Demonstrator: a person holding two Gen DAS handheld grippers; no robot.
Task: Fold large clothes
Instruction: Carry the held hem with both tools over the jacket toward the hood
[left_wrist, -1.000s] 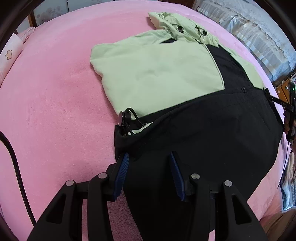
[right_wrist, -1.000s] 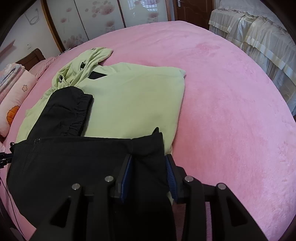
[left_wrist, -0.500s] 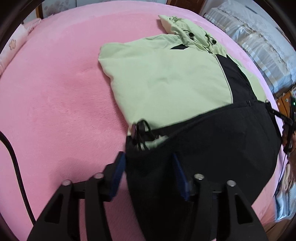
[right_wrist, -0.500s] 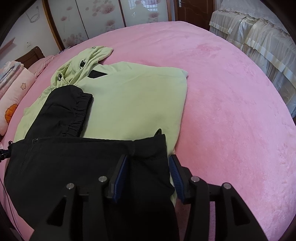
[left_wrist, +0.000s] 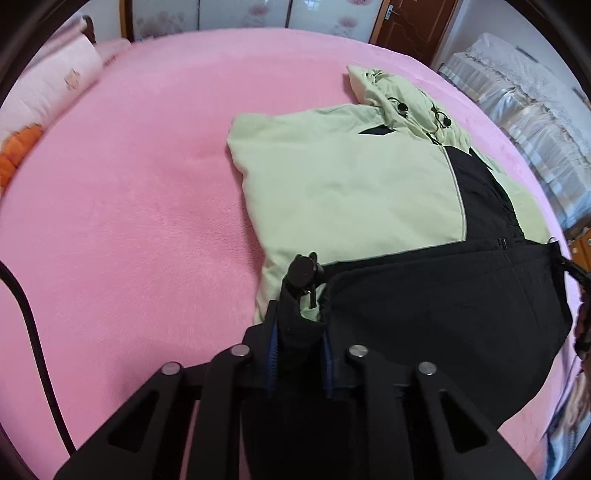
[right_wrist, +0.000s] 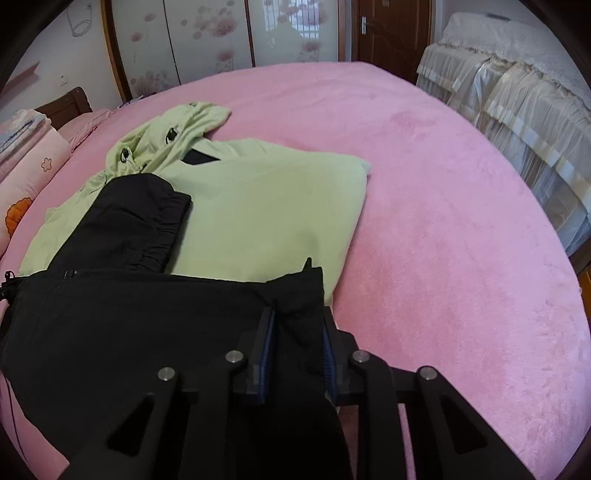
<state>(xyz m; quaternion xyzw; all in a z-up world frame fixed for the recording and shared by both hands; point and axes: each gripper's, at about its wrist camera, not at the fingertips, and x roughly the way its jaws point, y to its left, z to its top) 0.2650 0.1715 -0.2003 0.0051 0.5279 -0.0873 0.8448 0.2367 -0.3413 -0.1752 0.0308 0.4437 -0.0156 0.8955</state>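
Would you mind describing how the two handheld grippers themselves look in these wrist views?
Both the left gripper and right gripper are matte black, with triangular cut-outs, silver round pins and blue-edged pads on their fingers. A black cable runs past the left one.

Garment: hooded jacket (left_wrist: 343, 192), pale green top half, black lower half.
Pose: laid flat on pink bed (left_wrist: 147, 184), sleeves folded inward, hood (right_wrist: 173, 136) spread at far end.
Hem: black corners bunched, lifted slightly at near edge.
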